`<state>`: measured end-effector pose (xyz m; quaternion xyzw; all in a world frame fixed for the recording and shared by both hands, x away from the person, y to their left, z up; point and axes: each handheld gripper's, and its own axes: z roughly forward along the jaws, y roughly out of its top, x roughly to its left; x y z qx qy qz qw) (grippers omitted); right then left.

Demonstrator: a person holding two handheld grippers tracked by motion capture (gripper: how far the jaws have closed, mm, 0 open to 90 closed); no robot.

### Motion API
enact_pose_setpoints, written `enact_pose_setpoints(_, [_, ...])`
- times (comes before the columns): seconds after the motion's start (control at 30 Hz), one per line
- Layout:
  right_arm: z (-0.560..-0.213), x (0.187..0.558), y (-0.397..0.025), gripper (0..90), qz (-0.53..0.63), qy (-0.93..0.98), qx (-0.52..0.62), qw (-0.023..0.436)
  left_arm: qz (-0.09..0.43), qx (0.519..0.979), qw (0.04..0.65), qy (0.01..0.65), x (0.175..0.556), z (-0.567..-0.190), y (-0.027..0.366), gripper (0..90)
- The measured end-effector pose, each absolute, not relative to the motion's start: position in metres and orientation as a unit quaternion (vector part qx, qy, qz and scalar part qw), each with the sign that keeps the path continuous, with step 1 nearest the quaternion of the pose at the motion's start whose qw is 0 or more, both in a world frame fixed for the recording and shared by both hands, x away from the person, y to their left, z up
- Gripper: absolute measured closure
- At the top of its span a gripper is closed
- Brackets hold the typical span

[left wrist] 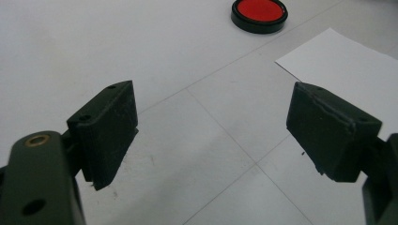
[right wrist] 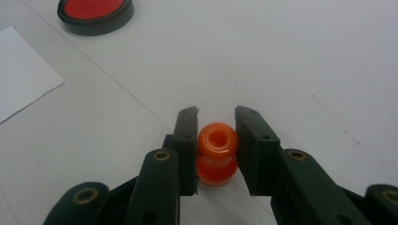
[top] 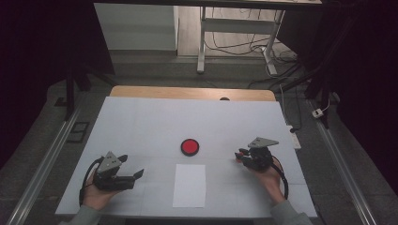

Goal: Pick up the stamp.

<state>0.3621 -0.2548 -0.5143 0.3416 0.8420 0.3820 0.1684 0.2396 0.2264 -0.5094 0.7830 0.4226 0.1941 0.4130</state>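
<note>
A round red disc in a black rim (top: pixel 190 147) lies in the middle of the white table; it also appears as the red disc (left wrist: pixel 259 14) and the red disc (right wrist: pixel 95 14). A white paper sheet (top: pixel 189 185) lies just in front of it. My right gripper (right wrist: pixel 216 143) is shut on a small orange spool-shaped piece (right wrist: pixel 216 153), held upright just above the table; the same right gripper (top: pixel 244 154) sits right of the disc. My left gripper (top: pixel 133 168) rests at the front left, open, nothing between its jaws (left wrist: pixel 213 136).
The white table top (top: pixel 141 122) has thin seam lines and a wooden strip (top: pixel 187 92) along its far edge. Beyond it stand a white desk frame (top: pixel 234 33) and loose cables on the floor. Metal rails (top: pixel 42 164) run along both sides.
</note>
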Motion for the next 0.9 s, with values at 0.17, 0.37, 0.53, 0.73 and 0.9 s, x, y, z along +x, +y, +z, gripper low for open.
enact_pose_setpoints(0.17, [-0.514,0.361,-0.256,71.8,0.381,0.842,0.342,0.171,0.194,0.782,0.413,0.424,0.240,-0.510,0.227,17.4])
enact_pose_setpoints(0.37, [-0.514,0.361,-0.255,72.1,0.381,0.841,0.343,0.173,0.195,0.782,0.412,0.425,0.240,-0.510,0.227,17.4])
enact_pose_setpoints(0.53, [-0.511,0.359,-0.256,72.2,0.389,0.838,0.340,0.177,0.196,0.782,0.412,0.424,0.240,-0.510,0.227,17.4])
enact_pose_setpoints(0.73, [-0.507,0.358,-0.256,72.2,0.406,0.831,0.337,0.175,0.195,0.783,0.411,0.424,0.240,-0.510,0.227,17.4])
enact_pose_setpoints(0.9, [-0.502,0.356,-0.256,72.1,0.421,0.824,0.335,0.178,0.195,0.784,0.410,0.424,0.241,-0.511,0.226,17.4])
